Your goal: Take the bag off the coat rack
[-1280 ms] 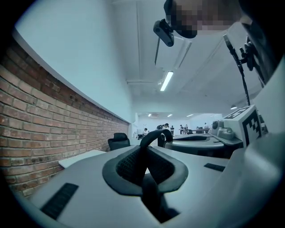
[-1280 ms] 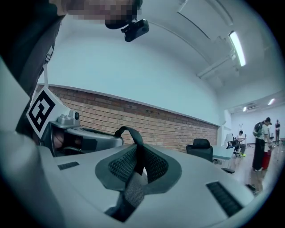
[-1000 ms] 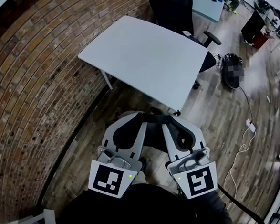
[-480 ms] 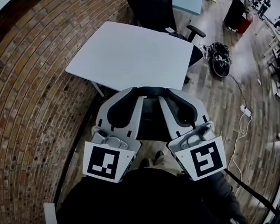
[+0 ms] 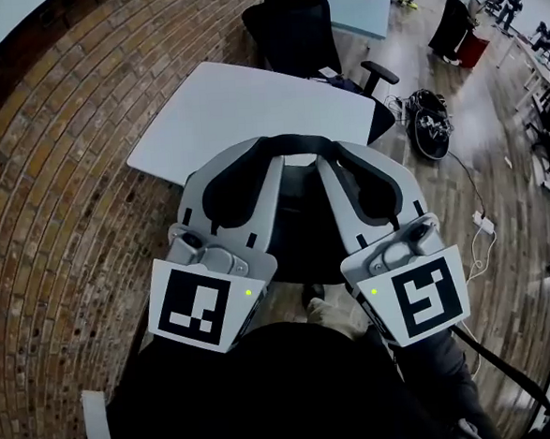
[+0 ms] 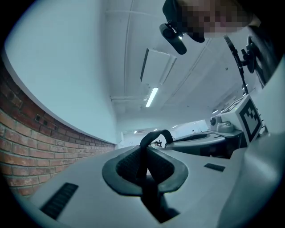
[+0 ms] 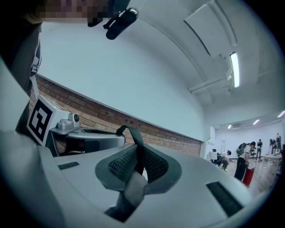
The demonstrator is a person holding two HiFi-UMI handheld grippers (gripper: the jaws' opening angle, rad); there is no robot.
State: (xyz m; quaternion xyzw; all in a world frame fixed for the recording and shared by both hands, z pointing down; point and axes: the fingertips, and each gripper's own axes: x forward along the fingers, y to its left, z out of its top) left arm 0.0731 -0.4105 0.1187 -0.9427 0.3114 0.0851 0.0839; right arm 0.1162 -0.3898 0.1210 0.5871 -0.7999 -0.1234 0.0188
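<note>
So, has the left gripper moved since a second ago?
Yes. The left gripper, shut on the black strap, has risen: its tip now overlaps the white table, which earlier lay beyond it.

Count taken with the white surface (image 5: 248,108) as reference. Surfaces: two, the white one and a pale blue surface (image 5: 362,9) beyond its far side. Tongs: two, the left tongs (image 6: 143,164) and the right tongs (image 7: 139,165), both on its near side. Marker cubes: two, a left cube (image 5: 198,304) and a right cube (image 5: 421,297). Black strap (image 5: 293,144): one, over its near edge. Black chair (image 5: 290,30): one confirmed, at its far edge. Dark bundle (image 5: 428,119): one, on the floor to its right in the head view. White power strip (image 5: 484,220): one, further right.
</note>
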